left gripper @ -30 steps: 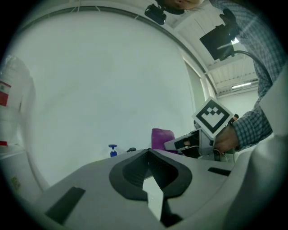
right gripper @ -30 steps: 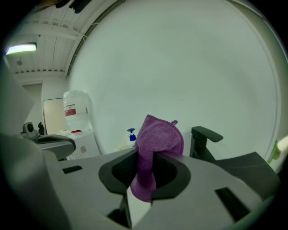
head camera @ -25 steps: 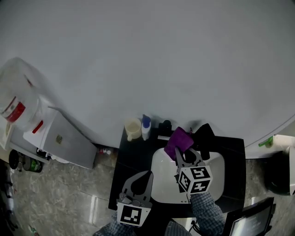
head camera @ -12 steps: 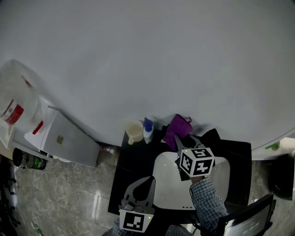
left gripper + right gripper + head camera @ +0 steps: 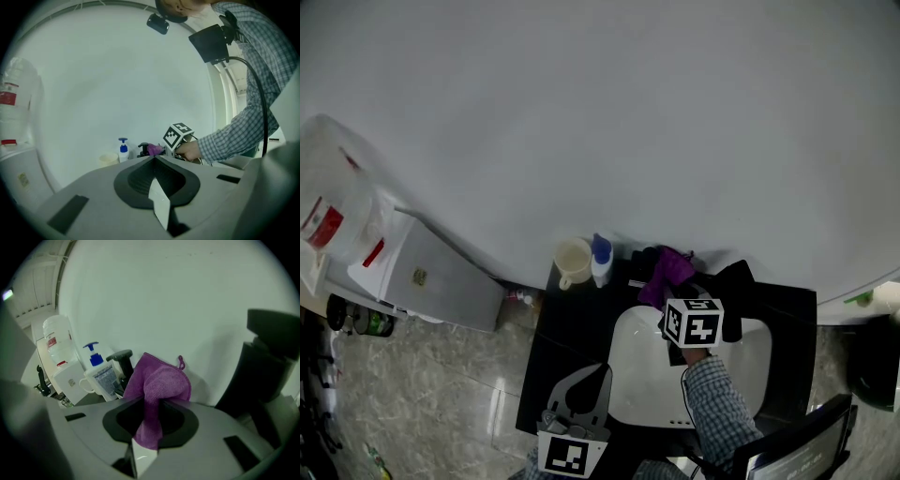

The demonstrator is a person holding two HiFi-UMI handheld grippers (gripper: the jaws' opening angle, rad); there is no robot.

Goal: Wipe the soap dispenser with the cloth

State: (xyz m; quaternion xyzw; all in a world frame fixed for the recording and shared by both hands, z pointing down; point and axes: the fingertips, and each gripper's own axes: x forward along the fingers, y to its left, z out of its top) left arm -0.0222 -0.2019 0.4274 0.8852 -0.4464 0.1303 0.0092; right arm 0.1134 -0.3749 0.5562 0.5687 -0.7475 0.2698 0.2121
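Note:
My right gripper [image 5: 668,292] is shut on a purple cloth [image 5: 667,269] behind the white sink basin [image 5: 633,375]. The cloth hangs against a black pump-topped dispenser [image 5: 643,257]; whether they touch I cannot tell. In the right gripper view the cloth [image 5: 157,392] bulges up out of the right gripper [image 5: 149,420], and the black dispenser [image 5: 122,363] stands just left of it. A white bottle with a blue pump [image 5: 97,367] [image 5: 600,257] is further left. My left gripper [image 5: 598,373] [image 5: 155,160] is held low at the counter's front, shut and holding nothing.
A cream mug [image 5: 573,262] stands left of the blue-pump bottle on the black counter [image 5: 567,328]. A tall black object [image 5: 739,281] rises right of the cloth. A water jug [image 5: 333,211] on a white machine [image 5: 441,286] stands at the left, over a marbled floor.
The right gripper has carried the cloth from over the basin's back edge toward the wall, to beside the black dispenser. The left gripper has stayed low and shut.

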